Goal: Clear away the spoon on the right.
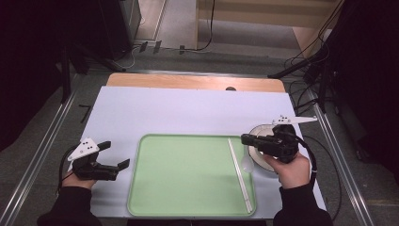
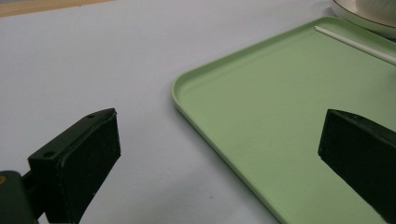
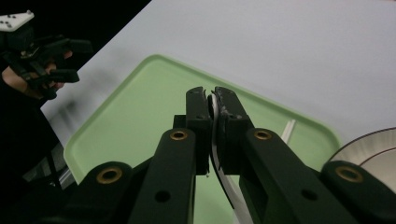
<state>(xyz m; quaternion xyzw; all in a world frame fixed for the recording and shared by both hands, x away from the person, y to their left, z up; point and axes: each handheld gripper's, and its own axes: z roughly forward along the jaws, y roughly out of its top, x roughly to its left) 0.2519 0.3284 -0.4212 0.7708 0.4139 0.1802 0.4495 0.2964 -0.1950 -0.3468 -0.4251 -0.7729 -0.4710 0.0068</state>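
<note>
Two tongs above the desk: right tongs (image 3: 213, 95) clamped on a white spoon (image 1: 246, 163) (bowl hanging over the green tray (image 1: 188, 174), beside a chopstick (image 1: 240, 175)), left tongs (image 1: 115, 154) agape, gripping nothing, beside the tray

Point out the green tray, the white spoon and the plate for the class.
Tray (image 1: 188, 174): high view, bare floor.
Spoon (image 1: 247, 163): high view, its bowl.
Plate (image 1: 256, 130): high view, left rim.
</note>
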